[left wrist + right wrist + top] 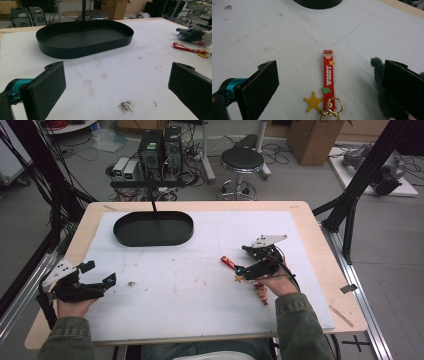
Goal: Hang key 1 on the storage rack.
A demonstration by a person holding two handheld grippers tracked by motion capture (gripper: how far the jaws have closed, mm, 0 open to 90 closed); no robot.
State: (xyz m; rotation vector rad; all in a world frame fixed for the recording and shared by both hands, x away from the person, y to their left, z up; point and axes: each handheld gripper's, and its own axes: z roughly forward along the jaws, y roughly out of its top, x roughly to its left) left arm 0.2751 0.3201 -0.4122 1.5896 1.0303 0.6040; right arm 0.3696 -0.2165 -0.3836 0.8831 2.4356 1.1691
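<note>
A red "WOODY" keychain strap (328, 75) lies flat on the white mat, with a yellow star (313, 102) and a gold ring (334, 105) at its near end. My right gripper (330, 67) is open, and the strap lies between its jaws on the mat. A dark grey plush toy (380, 82) sits against the right jaw. From above, the right gripper (242, 260) stands just right of the strap (228, 262). My left gripper (99, 273) is open and holds nothing at the mat's left edge; its own view shows bare mat between its jaws (117, 82).
A black oval tray (152, 237) with an upright post stands at the back left of the mat (200, 250). A small figure charm (261, 293) lies by the right hand. Stains mark the mat. A stool and computers stand beyond the table.
</note>
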